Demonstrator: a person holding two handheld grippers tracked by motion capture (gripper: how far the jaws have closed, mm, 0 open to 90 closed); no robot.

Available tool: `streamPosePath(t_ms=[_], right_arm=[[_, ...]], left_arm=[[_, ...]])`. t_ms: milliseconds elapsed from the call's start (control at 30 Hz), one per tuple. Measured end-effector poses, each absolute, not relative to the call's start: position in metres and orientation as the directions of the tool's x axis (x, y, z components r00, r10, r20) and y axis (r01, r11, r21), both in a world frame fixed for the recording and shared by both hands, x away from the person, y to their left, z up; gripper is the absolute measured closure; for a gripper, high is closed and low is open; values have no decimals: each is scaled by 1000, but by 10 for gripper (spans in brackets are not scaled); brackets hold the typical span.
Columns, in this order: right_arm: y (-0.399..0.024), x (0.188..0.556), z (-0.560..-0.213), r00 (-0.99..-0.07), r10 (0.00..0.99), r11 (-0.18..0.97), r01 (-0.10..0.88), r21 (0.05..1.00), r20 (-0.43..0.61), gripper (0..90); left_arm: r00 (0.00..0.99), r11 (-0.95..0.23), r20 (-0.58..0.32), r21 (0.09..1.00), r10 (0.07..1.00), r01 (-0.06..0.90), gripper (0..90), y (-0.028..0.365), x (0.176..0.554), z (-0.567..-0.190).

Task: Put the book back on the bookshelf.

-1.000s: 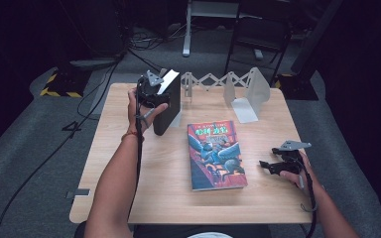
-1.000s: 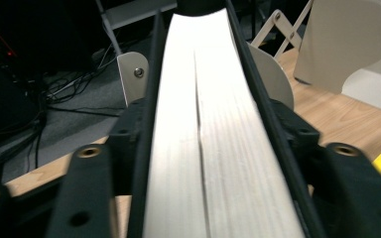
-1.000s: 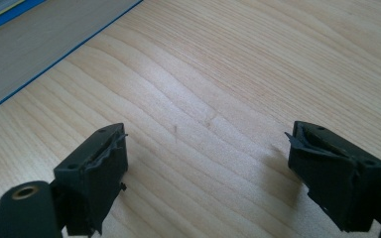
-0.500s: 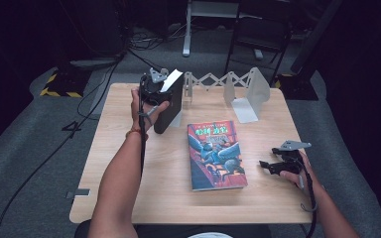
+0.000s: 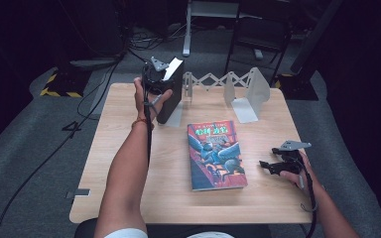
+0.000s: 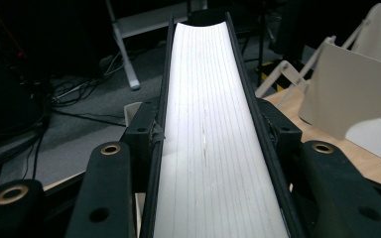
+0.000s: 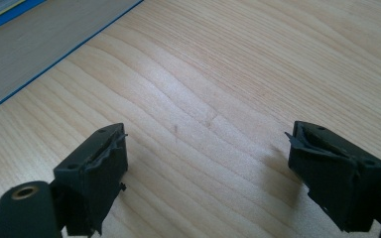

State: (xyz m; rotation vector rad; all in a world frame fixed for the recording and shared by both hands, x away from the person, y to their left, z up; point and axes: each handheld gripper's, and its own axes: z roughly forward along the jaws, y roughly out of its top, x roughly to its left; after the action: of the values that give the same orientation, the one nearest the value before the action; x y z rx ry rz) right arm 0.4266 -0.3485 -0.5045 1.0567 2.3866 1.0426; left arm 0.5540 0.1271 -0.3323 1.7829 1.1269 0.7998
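left gripper [image 5: 164,79] clamped (raised), right gripper [image 5: 270,166] agape

My table [image 5: 129,163] has a light wooden top with rounded corners, and it stands on a grey carpet floor [image 5: 39,148]. In the middle of it lies a book with a colourful cover [image 5: 216,154], flat, the cover facing up. At the far edge stands a white extendable book rack [image 5: 228,89]; its base plates rest on the wood. A black book [image 5: 171,91] stands upright at the left end of this rack.
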Motion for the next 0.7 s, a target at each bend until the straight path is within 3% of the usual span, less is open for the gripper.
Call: streamPosePath(t_ms=[700], right_arm=[[-349,427,-505,-674,739,459,499,735,-5,157]], left_arm=[[225,-132,48,918,973,374,524,118,562,-360]])
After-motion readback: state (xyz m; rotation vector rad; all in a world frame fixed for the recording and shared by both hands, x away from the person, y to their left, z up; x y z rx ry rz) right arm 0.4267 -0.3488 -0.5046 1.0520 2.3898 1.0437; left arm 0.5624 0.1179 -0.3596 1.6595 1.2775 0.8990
